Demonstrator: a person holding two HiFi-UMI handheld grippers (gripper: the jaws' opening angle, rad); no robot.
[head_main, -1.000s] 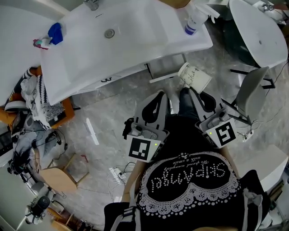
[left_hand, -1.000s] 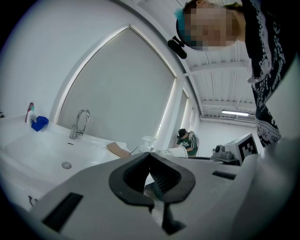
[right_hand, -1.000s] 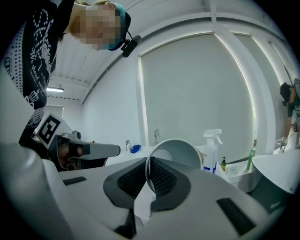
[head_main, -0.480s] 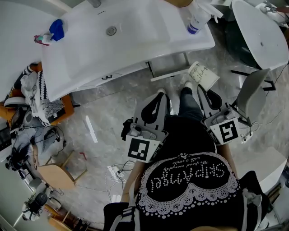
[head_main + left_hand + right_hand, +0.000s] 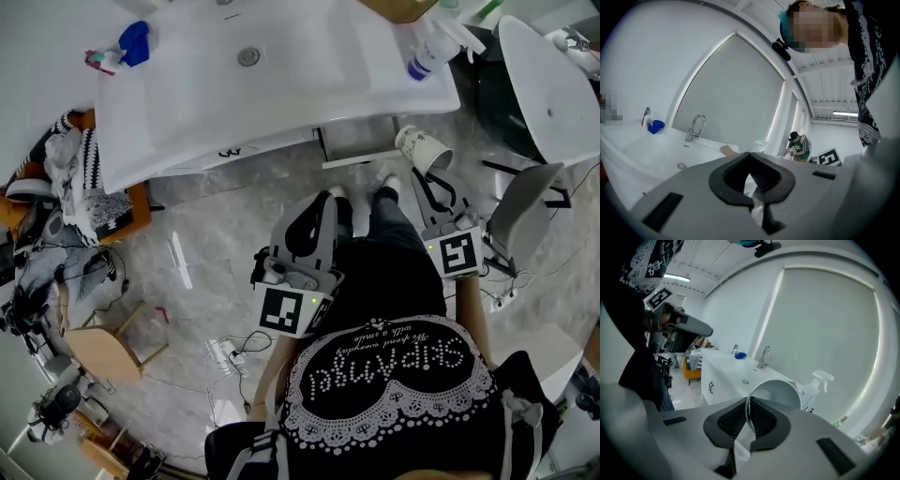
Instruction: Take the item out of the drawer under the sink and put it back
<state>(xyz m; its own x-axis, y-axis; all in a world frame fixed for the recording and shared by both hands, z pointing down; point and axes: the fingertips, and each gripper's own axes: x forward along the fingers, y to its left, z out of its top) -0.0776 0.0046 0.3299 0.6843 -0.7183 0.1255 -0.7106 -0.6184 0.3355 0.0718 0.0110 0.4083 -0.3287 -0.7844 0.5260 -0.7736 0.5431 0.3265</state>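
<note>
A white paper cup [image 5: 422, 148] with a faint print hangs in front of the open drawer [image 5: 359, 142] under the white sink [image 5: 281, 75]. My right gripper [image 5: 426, 174] is shut on the cup's rim. In the right gripper view the cup [image 5: 777, 392] lies tilted, its mouth toward the camera, with its wall pinched between the right gripper's [image 5: 749, 403] black pads. My left gripper [image 5: 317, 202] is held level above the person's legs, shut with nothing in it. In its own view the left gripper [image 5: 750, 157] points at the sink [image 5: 651, 152] and tap [image 5: 695, 126].
A spray bottle [image 5: 427, 56] stands on the sink's right corner, a blue item [image 5: 136, 42] at its left. A grey chair [image 5: 521, 211] is right of me, an orange stool [image 5: 112, 216] with clothes to the left. A power strip [image 5: 221, 354] lies on the floor.
The right gripper has rolled and sunk with the cup, so the cup's mouth now shows instead of its printed side. The left gripper has shifted only slightly.
</note>
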